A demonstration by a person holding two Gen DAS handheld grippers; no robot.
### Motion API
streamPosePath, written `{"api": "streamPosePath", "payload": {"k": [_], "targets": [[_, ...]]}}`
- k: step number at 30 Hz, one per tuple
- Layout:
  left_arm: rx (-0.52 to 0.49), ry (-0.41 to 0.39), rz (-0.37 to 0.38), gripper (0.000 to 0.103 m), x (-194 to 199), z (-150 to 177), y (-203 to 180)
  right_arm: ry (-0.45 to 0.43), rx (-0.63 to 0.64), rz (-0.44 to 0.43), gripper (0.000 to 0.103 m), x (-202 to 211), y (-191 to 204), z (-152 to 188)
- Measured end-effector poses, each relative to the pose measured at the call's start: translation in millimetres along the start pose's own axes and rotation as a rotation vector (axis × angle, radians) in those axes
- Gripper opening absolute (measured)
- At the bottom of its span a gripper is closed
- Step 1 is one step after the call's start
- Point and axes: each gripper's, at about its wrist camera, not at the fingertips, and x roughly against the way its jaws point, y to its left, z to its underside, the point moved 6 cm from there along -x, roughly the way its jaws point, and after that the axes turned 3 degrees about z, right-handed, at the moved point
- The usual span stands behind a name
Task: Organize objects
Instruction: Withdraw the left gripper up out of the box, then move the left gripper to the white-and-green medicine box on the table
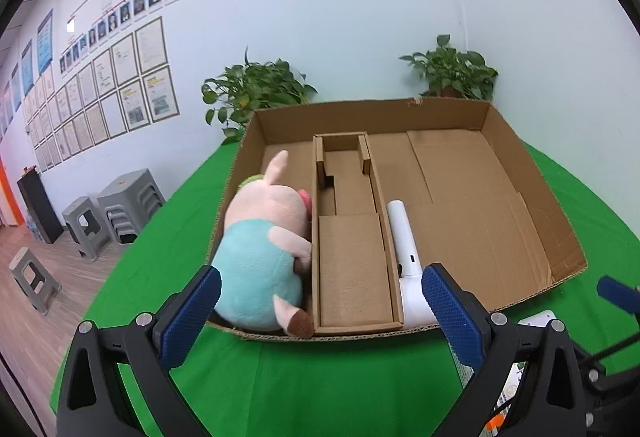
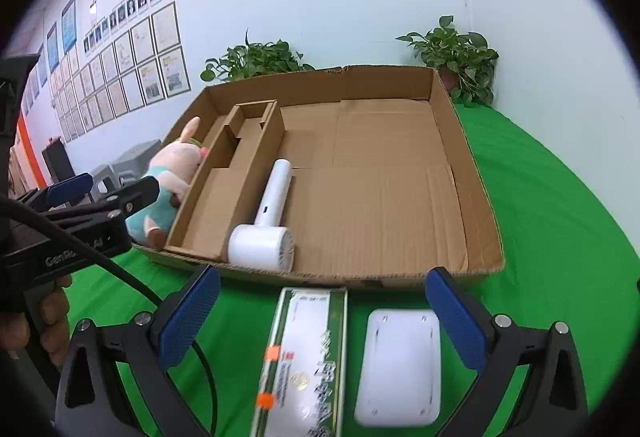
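Note:
An open cardboard box lies on the green table. A plush pig in a teal shirt fills its narrow left compartment. A white hair dryer lies in the wide compartment against the cardboard divider. My left gripper is open over the box's near edge, with nothing between its fingers. My right gripper is open too, in front of the box. Below it on the cloth lie a long green-and-white carton and a flat white device. The left gripper also shows at the right wrist view's left side, near the pig.
Two potted plants stand behind the box against the wall. Grey stools sit on the wooden floor to the left of the table. A person's hand holds the left gripper's handle. Green cloth lies bare to the box's right.

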Motion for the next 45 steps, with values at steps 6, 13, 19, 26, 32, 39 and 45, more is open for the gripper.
{"api": "streamPosePath", "payload": {"k": [6, 13, 19, 26, 32, 39, 45], "targets": [[0.005, -0.032, 0.039, 0.101, 26.3, 3.5, -4.6, -0.047, 0.027, 0.002, 0.102, 24.0, 10.3, 2.6], [0.016, -0.044, 0.034, 0.101, 46.2, 7.3, -10.9, -0.075, 0.061, -0.019, 0.102, 36.5, 22.2, 2.9], [0.024, -0.039, 0.028, 0.090, 42.6, 9.4, -9.2, -0.089, 0.092, -0.016, 0.072, 35.2, 26.2, 1.3], [0.026, 0.001, 0.050, 0.021, 25.1, 16.7, -3.2, -0.054, 0.095, 0.029, 0.017, 17.2, 23.5, 2.0], [0.005, -0.045, 0.027, 0.102, 18.4, 13.9, -2.7, -0.006, 0.085, 0.052, 0.079, 0.8, 16.1, 2.1], [0.001, 0.024, 0.063, 0.102, -5.2, 18.1, -3.5, 0.062, -0.008, -0.088, 0.103, -13.2, 5.7, 10.5], [0.005, 0.059, 0.092, 0.102, -20.5, 18.9, 2.5, 0.022, 0.088, -0.065, 0.102, -5.6, 6.6, 10.1]]}}
